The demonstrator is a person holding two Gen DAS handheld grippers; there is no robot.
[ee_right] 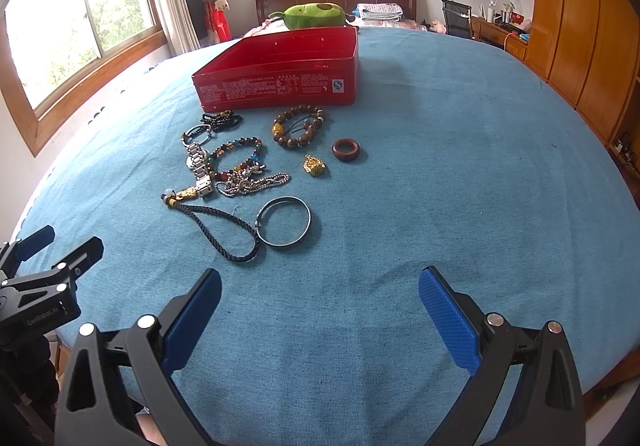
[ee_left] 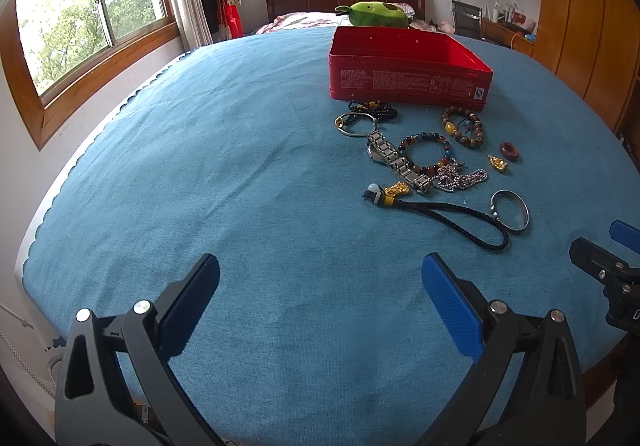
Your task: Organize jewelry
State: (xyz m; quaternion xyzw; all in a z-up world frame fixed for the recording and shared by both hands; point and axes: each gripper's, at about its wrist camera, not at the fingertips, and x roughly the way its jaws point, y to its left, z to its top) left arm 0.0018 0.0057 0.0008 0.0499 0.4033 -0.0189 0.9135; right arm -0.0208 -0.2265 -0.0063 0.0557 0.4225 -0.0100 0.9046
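Note:
An open red tin [ee_left: 408,80] [ee_right: 276,86] stands on the blue cloth. In front of it lie loose pieces: a brown bead bracelet [ee_left: 476,132] [ee_right: 299,141], a coloured bead bracelet [ee_left: 444,144] [ee_right: 256,156], a steel watch [ee_left: 390,158] [ee_right: 197,162], a silver chain [ee_left: 464,179] [ee_right: 256,182], a silver bangle [ee_left: 514,220] [ee_right: 286,242], a black cord with a gold charm [ee_left: 456,210] [ee_right: 216,230], a brown ring [ee_left: 509,151] [ee_right: 346,149] and a gold pendant [ee_left: 497,163] [ee_right: 314,165]. My left gripper [ee_left: 320,282] and right gripper [ee_right: 320,298] hover open, near the front edge, holding nothing.
The blue cloth [ee_left: 220,166] covers a large round table. A green plush toy [ee_left: 376,14] lies on a bed beyond the tin. Windows stand at the left, wooden wardrobes [ee_right: 580,26] and a desk at the right. The cloth right of the jewelry is bare.

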